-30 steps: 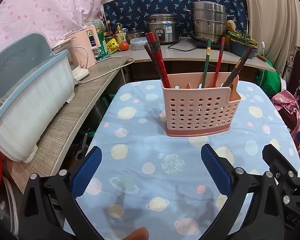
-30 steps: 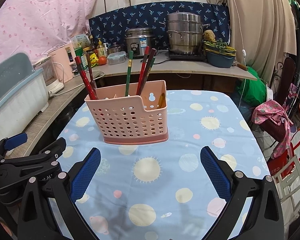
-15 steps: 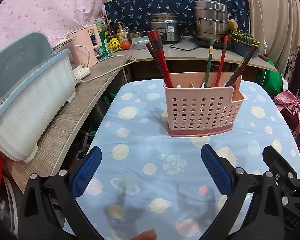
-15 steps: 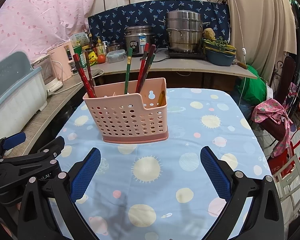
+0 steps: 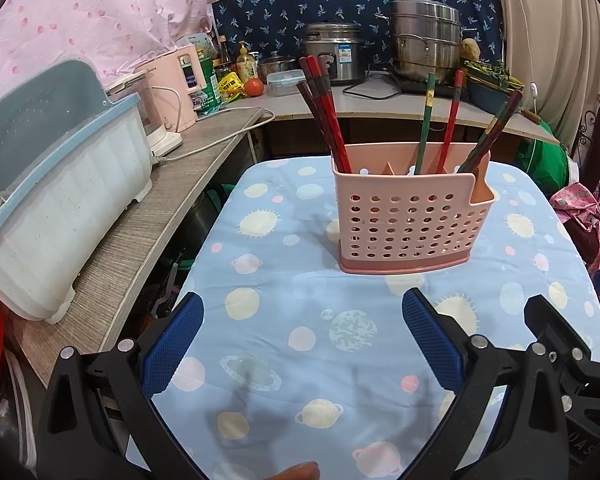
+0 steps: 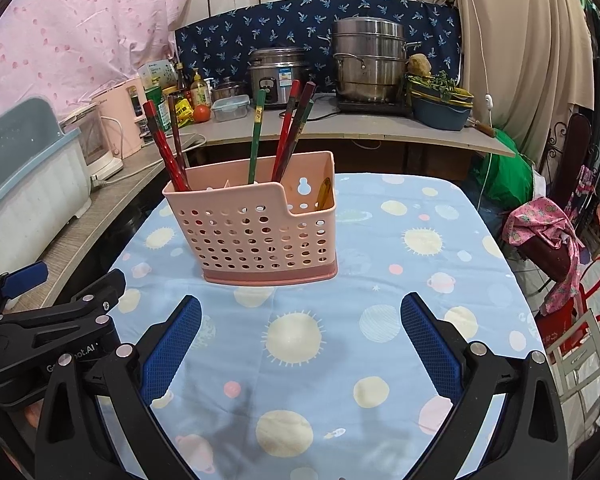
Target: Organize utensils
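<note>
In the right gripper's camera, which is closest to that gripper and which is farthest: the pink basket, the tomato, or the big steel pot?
Counting out from the right gripper:
1. Pink basket, on the table just ahead, a little left.
2. Tomato, on the counter behind the basket, to the left.
3. Big steel pot, at the back of the counter by the wall, to the right.

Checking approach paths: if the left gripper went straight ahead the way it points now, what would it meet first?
Probably the pink basket. The left gripper is open and empty above the tablecloth, nothing lying between; height is hard to judge.
</note>
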A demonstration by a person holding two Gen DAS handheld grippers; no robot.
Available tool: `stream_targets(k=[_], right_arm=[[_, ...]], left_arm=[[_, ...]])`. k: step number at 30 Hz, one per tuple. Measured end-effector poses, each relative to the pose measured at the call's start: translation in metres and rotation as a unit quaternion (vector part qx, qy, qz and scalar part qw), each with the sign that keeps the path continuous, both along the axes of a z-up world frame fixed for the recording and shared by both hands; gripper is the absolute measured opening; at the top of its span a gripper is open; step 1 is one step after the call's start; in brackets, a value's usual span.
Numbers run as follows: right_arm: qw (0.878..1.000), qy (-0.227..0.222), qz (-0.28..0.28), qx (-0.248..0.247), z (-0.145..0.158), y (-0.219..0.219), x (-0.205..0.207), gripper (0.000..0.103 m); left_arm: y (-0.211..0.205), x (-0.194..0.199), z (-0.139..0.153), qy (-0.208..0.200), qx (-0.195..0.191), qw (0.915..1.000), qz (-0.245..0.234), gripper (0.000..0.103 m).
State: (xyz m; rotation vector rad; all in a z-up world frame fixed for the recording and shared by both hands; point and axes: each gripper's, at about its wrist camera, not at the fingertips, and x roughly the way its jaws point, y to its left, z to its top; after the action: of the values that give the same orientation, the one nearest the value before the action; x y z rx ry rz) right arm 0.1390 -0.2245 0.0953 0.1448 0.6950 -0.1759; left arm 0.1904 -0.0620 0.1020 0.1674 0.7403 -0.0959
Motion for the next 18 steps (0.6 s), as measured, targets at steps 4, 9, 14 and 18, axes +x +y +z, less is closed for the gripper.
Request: stream_targets(k=[4, 9, 14, 18], right_arm=[[1.0, 0.0, 0.0, 0.0, 0.0, 0.0001, 0.001, 0.096], [1.0, 0.002, -0.001, -0.001, -0.0012, -0.0009, 0.0014, 0.096], [1.0, 0.005, -0.004, 0.0, -0.0033, -0.0019, 0.0043, 0.096], [1.0, 0.006, -0.005, 0.0, -0.0042, -0.0026, 0.006, 0.096]], left_arm=[[-0.0002, 0.0016, -0.0005, -0.001, 0.002, 1.0, 0.0, 0.095], [-0.0008, 0.0031, -0.0006, -0.001, 0.003, 1.0, 0.001, 0.095], [-0.0009, 0.0048, -0.0013, -0.001, 0.005, 1.0, 0.003, 0.095], [-0.0016, 0.0052, -0.0015, -0.001, 0.007, 1.0, 0.002, 0.095]])
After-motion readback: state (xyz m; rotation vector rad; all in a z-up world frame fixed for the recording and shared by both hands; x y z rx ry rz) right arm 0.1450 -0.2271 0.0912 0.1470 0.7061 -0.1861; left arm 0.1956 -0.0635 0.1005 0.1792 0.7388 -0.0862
